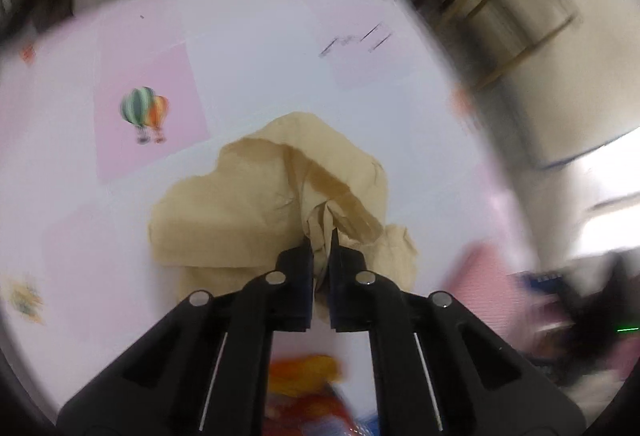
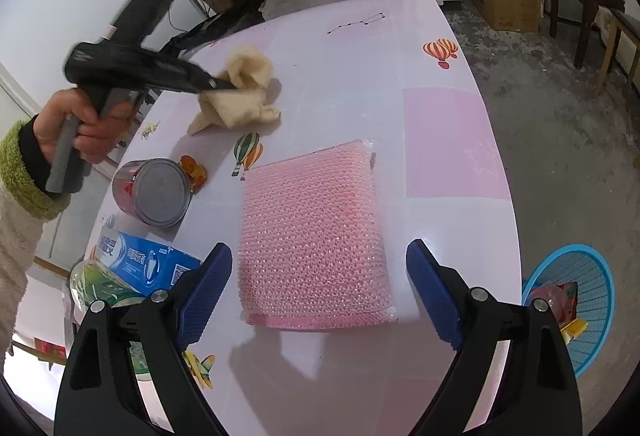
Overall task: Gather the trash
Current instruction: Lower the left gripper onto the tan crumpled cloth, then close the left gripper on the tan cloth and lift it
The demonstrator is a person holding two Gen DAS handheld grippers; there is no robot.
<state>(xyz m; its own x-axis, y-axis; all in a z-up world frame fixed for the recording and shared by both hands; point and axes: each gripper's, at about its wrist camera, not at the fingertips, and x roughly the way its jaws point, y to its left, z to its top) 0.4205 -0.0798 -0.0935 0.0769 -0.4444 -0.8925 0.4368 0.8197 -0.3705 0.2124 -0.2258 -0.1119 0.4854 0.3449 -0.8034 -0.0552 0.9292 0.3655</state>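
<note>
The left gripper (image 1: 321,236) is pinching a crumpled tan paper napkin (image 1: 256,204), its folds bunching between the closed jaws. Only the right wrist view is showing the right gripper (image 2: 319,268) hanging wide open over pink bubble wrap (image 2: 316,236).

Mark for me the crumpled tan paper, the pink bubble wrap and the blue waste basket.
crumpled tan paper (image 1: 248,212), left wrist view, on its flat left fold.
pink bubble wrap (image 2: 316,236), right wrist view, on the middle of the sheet.
blue waste basket (image 2: 596,320), right wrist view, on its right inner wall.

One crumpled tan paper (image 2: 236,92), one pink bubble wrap (image 2: 314,236), one jar (image 2: 154,192), one blue box (image 2: 148,264), one blue basket (image 2: 576,300), maybe more trash inside
</note>
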